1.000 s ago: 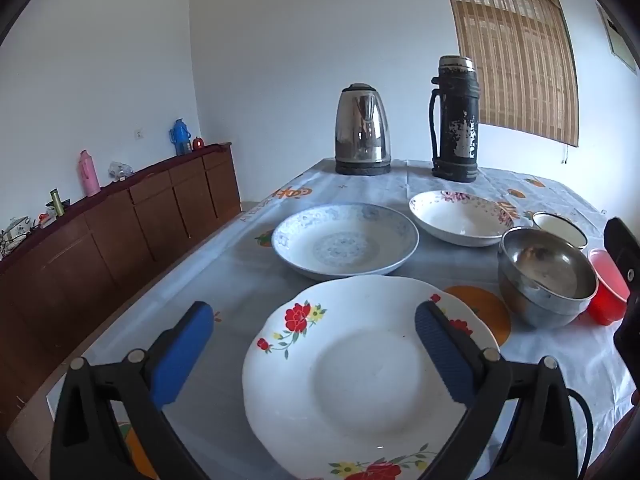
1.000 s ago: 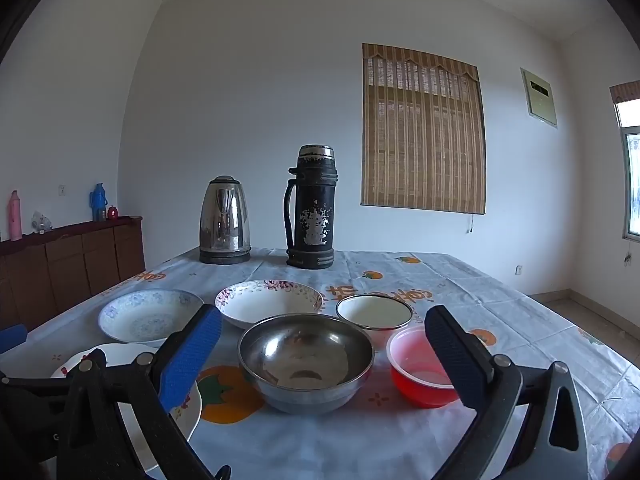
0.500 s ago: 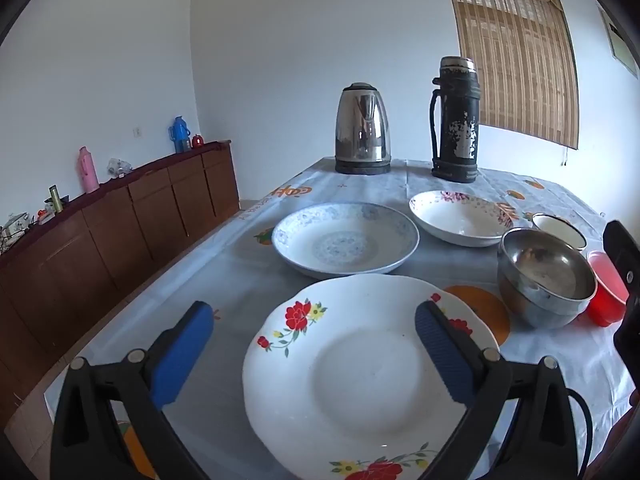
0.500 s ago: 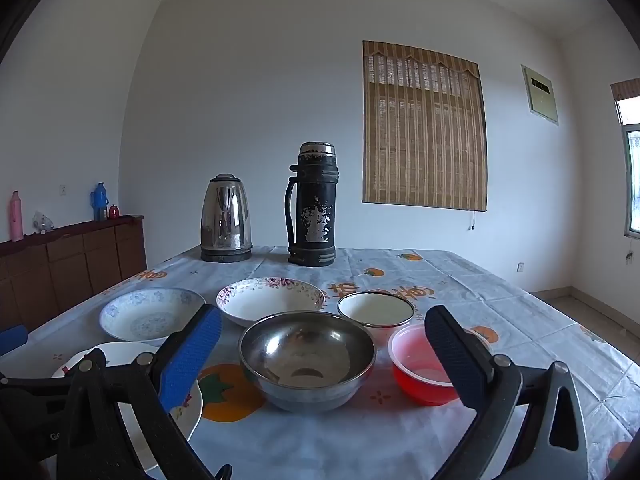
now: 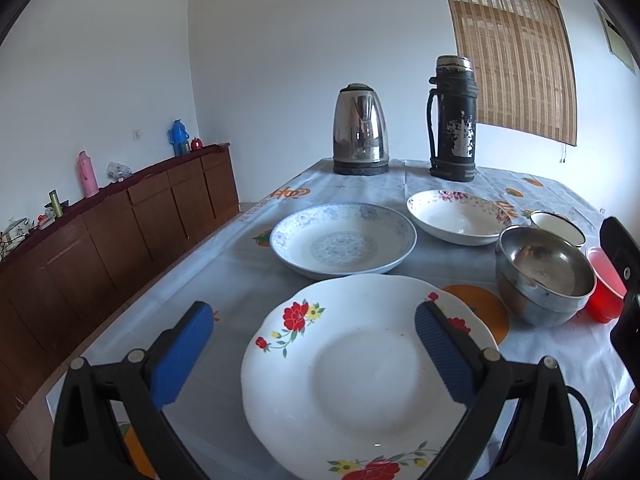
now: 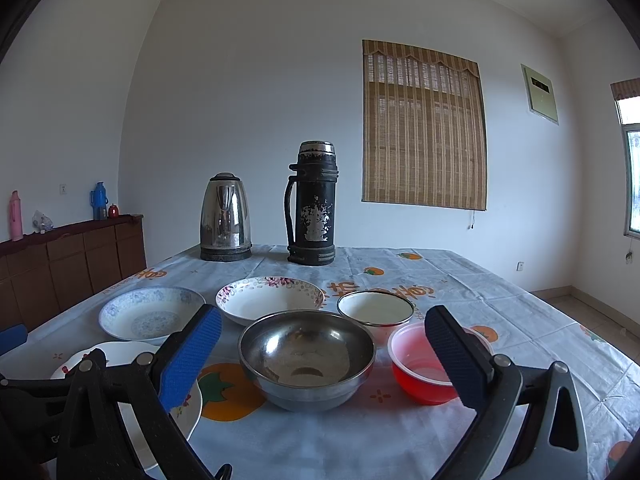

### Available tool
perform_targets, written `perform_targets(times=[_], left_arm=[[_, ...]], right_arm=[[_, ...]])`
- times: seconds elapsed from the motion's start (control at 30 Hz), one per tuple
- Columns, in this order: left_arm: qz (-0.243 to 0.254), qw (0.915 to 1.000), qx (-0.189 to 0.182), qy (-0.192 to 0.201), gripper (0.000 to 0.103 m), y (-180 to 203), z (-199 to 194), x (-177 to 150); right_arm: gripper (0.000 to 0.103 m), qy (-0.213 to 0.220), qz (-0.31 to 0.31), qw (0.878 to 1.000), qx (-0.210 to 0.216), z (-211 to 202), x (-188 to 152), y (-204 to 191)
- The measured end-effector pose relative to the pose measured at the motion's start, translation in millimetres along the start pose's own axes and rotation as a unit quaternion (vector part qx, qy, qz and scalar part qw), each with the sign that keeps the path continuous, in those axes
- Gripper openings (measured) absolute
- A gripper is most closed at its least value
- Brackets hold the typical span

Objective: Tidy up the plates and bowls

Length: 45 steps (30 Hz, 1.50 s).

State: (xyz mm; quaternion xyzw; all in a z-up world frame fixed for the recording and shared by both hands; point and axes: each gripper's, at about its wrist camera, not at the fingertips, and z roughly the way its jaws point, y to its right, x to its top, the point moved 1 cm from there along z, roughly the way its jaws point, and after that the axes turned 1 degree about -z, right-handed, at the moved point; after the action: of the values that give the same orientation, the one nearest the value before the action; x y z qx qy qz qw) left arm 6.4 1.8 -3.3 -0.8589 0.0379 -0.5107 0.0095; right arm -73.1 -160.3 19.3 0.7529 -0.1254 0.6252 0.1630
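Observation:
A white plate with red flowers [image 5: 360,376] lies nearest on the table; my open left gripper [image 5: 316,344] hovers over its near part, empty. Behind it are a blue-patterned plate [image 5: 344,244] and a pink-rimmed deep plate [image 5: 456,216]. A steel bowl [image 6: 306,356], a red plastic bowl [image 6: 416,368] and a white enamel bowl [image 6: 374,308] stand to the right. My open right gripper [image 6: 322,348] is in front of the steel bowl, empty. The flowered plate also shows in the right wrist view [image 6: 120,354], low at the left.
A steel kettle [image 6: 226,218] and a black thermos [image 6: 314,204] stand at the table's far end. A brown sideboard [image 5: 120,224] with bottles runs along the left wall. The table [image 6: 500,292] has a fruit-print cloth.
Nothing has visibly changed apart from a very slight drift of both views.

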Motion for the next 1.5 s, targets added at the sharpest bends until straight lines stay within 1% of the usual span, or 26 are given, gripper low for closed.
perform_targets(times=[1.5], left_arm=[[0.003, 1.0, -0.001, -0.003, 0.102, 3.9, 1.2, -2.7]], right_arm=[[0.102, -0.001, 0.0, 1.0, -0.001, 0.5, -1.3, -0.1]])
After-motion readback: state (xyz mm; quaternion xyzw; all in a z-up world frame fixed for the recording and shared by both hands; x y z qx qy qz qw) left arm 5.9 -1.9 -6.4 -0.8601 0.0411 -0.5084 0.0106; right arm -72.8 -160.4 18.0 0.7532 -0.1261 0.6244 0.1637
